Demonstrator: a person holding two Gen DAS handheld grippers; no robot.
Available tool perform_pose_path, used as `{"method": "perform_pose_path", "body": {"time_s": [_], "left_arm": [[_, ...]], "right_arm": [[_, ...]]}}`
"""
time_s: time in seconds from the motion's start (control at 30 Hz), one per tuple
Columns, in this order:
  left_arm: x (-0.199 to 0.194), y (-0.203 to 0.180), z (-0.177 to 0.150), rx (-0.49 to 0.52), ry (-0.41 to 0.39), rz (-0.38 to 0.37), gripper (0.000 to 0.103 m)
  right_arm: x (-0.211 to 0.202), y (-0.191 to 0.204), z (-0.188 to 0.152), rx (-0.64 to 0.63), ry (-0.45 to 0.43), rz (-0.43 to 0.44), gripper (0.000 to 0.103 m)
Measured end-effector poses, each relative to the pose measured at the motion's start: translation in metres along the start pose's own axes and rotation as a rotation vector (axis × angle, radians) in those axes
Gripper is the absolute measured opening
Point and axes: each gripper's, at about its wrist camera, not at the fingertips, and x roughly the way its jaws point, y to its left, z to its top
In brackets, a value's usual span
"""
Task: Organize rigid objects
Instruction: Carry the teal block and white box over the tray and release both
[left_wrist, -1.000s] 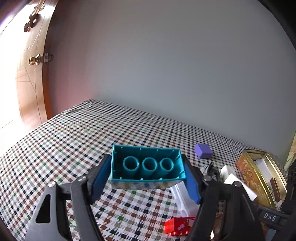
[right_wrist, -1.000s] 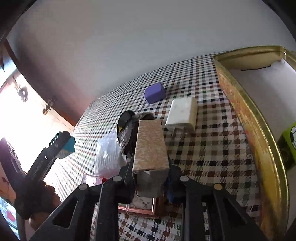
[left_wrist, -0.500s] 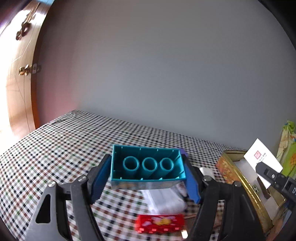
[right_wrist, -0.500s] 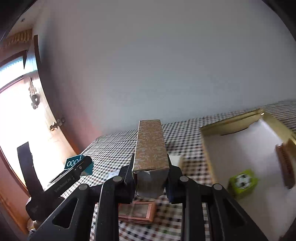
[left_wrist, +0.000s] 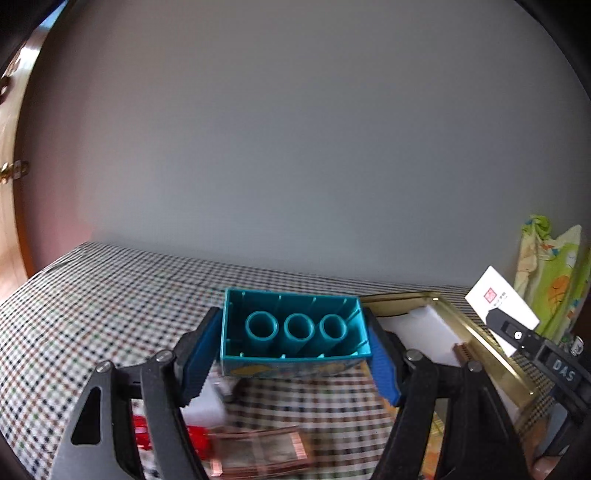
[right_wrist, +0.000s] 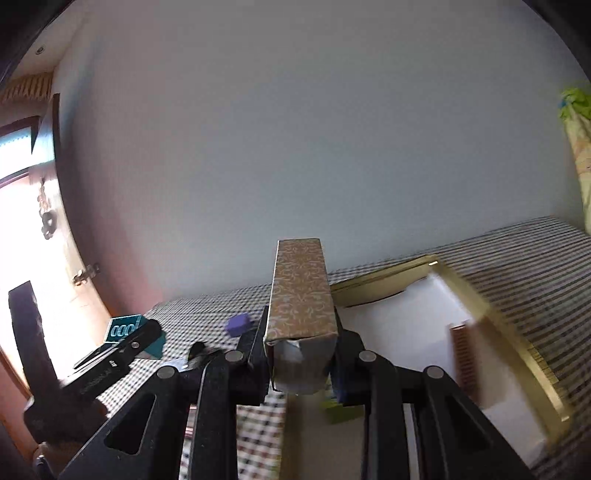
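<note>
My left gripper (left_wrist: 295, 343) is shut on a teal toy brick (left_wrist: 293, 328), held above the checked table with its hollow underside and three tubes facing the camera. My right gripper (right_wrist: 300, 350) is shut on a long tan patterned box (right_wrist: 300, 291), held above the near left part of the gold tin (right_wrist: 517, 343). The tin also shows in the left wrist view (left_wrist: 476, 343), to the right of the brick. The left gripper and its brick (right_wrist: 123, 328) show at the left of the right wrist view.
The tin has a white lining and holds a brown ribbed piece (right_wrist: 463, 354) and a green item (right_wrist: 340, 410). On the checked cloth (left_wrist: 92, 295) lie a purple block (right_wrist: 238, 323), a red brick (left_wrist: 192, 439), a copper-edged flat stack (left_wrist: 258, 454) and a white piece (left_wrist: 205, 406). A green patterned bag (left_wrist: 550, 273) stands at the right.
Both grippers have swung to the right toward the tin while holding their objects. The tin now sits closer behind the teal brick, and the tan box is over the tin's near left part.
</note>
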Motion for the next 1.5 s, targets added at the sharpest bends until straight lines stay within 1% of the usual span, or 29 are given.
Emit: {"method": "perform_pose_path", "body": {"time_s": [0.13, 0.23, 0.37, 0.43, 0.5, 0.6, 0.7, 0.83, 0.9, 0.97, 1.07, 1.13, 1.2, 1.27, 1.43, 1.5], "left_arm": [[0.010, -0.033, 0.003, 0.030, 0.000, -0.047, 0.073], [0.011, -0.049, 0.001, 0.050, 0.006, -0.080, 0.073], [0.022, -0.073, -0.002, 0.070, 0.029, -0.126, 0.073], [0.026, -0.087, -0.005, 0.082, 0.042, -0.152, 0.073], [0.022, -0.102, -0.013, 0.095, 0.050, -0.174, 0.073], [0.024, -0.125, -0.022, 0.131, 0.080, -0.212, 0.073], [0.025, -0.143, -0.028, 0.186, 0.105, -0.247, 0.073], [0.026, -0.158, -0.041, 0.251, 0.142, -0.280, 0.073], [0.026, -0.162, -0.045, 0.273, 0.155, -0.280, 0.073], [0.030, -0.164, -0.047, 0.286, 0.171, -0.272, 0.073], [0.028, -0.161, -0.048, 0.284, 0.198, -0.266, 0.073], [0.026, -0.161, -0.048, 0.290, 0.194, -0.256, 0.073], [0.026, -0.164, -0.049, 0.314, 0.183, -0.235, 0.073], [0.027, -0.166, -0.048, 0.315, 0.187, -0.233, 0.073], [0.031, -0.162, -0.047, 0.290, 0.222, -0.222, 0.073], [0.033, -0.161, -0.047, 0.290, 0.238, -0.206, 0.073]], "right_arm": [[-0.009, -0.028, 0.010, 0.013, -0.022, -0.056, 0.028], [-0.014, -0.046, 0.014, 0.014, -0.033, -0.092, 0.028], [-0.018, -0.070, 0.019, 0.018, -0.029, -0.134, 0.028], [-0.019, -0.079, 0.021, 0.001, -0.023, -0.153, 0.028], [-0.019, -0.086, 0.022, -0.027, -0.018, -0.179, 0.028], [-0.016, -0.095, 0.023, -0.041, -0.006, -0.186, 0.028], [-0.005, -0.099, 0.024, -0.059, 0.013, -0.189, 0.028], [0.005, -0.104, 0.025, -0.061, 0.069, -0.146, 0.028], [0.008, -0.104, 0.024, -0.046, 0.093, -0.109, 0.028], [0.011, -0.101, 0.022, -0.062, 0.104, -0.094, 0.028], [0.022, -0.094, 0.016, -0.103, 0.145, -0.098, 0.028], [0.024, -0.090, 0.016, -0.106, 0.167, -0.097, 0.028], [0.025, -0.090, 0.016, -0.108, 0.172, -0.101, 0.028], [0.026, -0.090, 0.018, -0.115, 0.175, -0.106, 0.028], [0.028, -0.084, 0.016, -0.136, 0.212, -0.092, 0.028], [0.030, -0.084, 0.014, -0.136, 0.215, -0.089, 0.028]]}}
